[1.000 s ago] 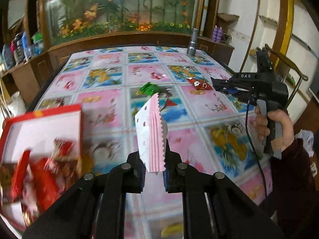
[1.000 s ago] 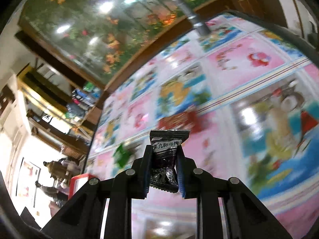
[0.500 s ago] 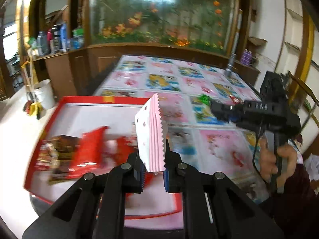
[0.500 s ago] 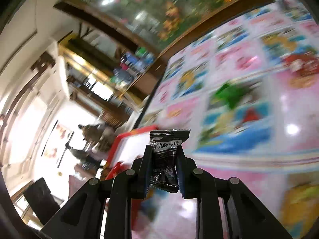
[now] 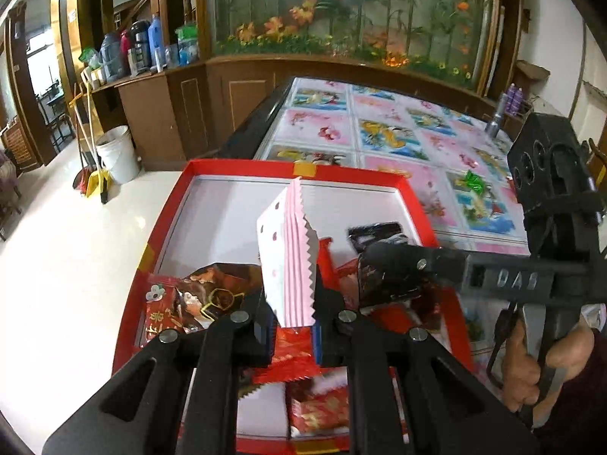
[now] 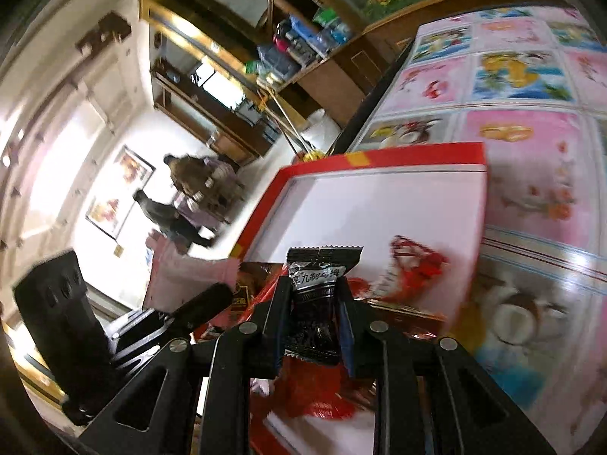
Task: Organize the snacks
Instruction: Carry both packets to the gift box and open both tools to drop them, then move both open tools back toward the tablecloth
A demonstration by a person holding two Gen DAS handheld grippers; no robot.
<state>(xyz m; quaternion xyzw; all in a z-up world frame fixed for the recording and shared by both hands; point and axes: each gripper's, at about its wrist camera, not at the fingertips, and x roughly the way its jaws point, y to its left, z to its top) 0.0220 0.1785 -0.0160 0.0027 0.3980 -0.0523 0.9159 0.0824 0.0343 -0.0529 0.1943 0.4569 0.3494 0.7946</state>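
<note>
The left gripper (image 5: 292, 326) is clenched on a pink-and-white snack packet (image 5: 286, 261) with zigzag edges, holding it upright by its lower end, above the near half of a red box (image 5: 303, 168) with a white inside. The right gripper (image 6: 315, 326) is clenched on a black candy wrapper (image 6: 316, 303) with white characters, also upright, and it hangs over the same box; in the left wrist view this gripper (image 5: 383, 261) reaches in from the right, its dark wrapper over the box's right side, with the person's right hand (image 5: 538, 364) on its handle.

Inside the box, red snack packets (image 5: 303, 360) and a brown-and-gold packet (image 5: 205, 292) are heaped toward the near end, while the far half shows bare white floor. In the right wrist view a red-and-white packet (image 6: 413, 269) near the box's right wall is blurred.

The box sits at the left edge of the desk (image 5: 398, 136), which has a cover of pink and blue picture squares. A green candy (image 5: 472, 182) lies on the desk well beyond the box's far right corner. A silver flashlight (image 5: 495, 121) stands near the desk's far right edge.
</note>
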